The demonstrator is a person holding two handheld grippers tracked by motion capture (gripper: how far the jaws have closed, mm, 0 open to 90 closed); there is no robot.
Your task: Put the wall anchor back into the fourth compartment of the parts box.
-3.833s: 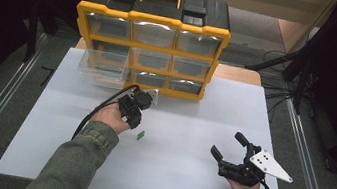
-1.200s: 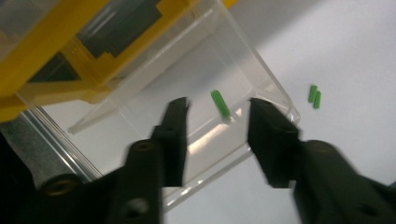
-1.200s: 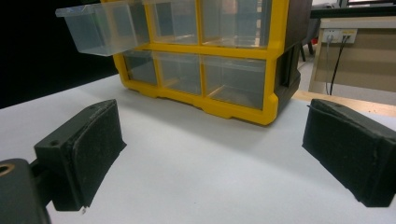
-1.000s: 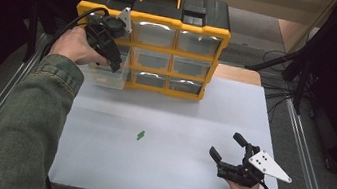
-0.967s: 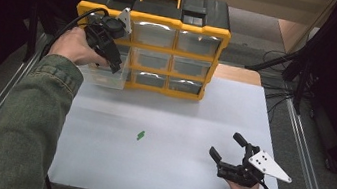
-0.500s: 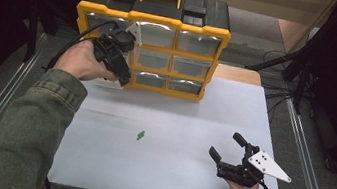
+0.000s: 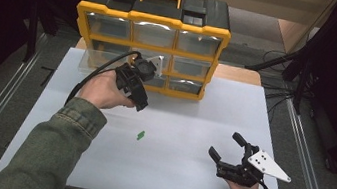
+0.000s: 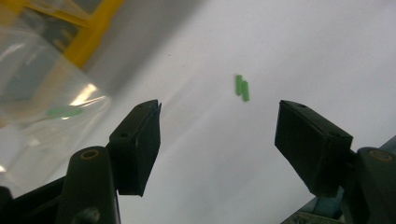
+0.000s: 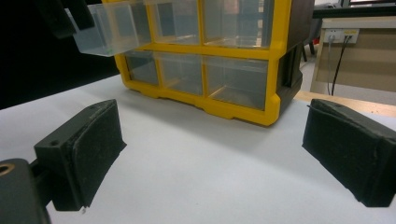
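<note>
Clear drawer (image 7: 91, 61) juts out at the surface's (image 7: 184, 178) far left edge, beside the yellow organizer (image 7: 149, 46). Left hand-held gripper (image 7: 139, 101) hovers with jaws parted and empty, having just widened. Green piece (image 7: 140, 135) lies mid-surface. Right hand-held gripper (image 7: 225, 146) gapes wide, empty, near the right front corner.

1. The left gripper (image 7: 138, 101), held in the left hand (image 7: 102, 90), hovers just in front of the yellow drawer cabinet (image 7: 153, 21), tilted downward, its jaws apart with nothing between them.
2. The right gripper (image 7: 227, 147) rests well clear of the cabinet, near the table's front right, jaws wide and empty.
</note>
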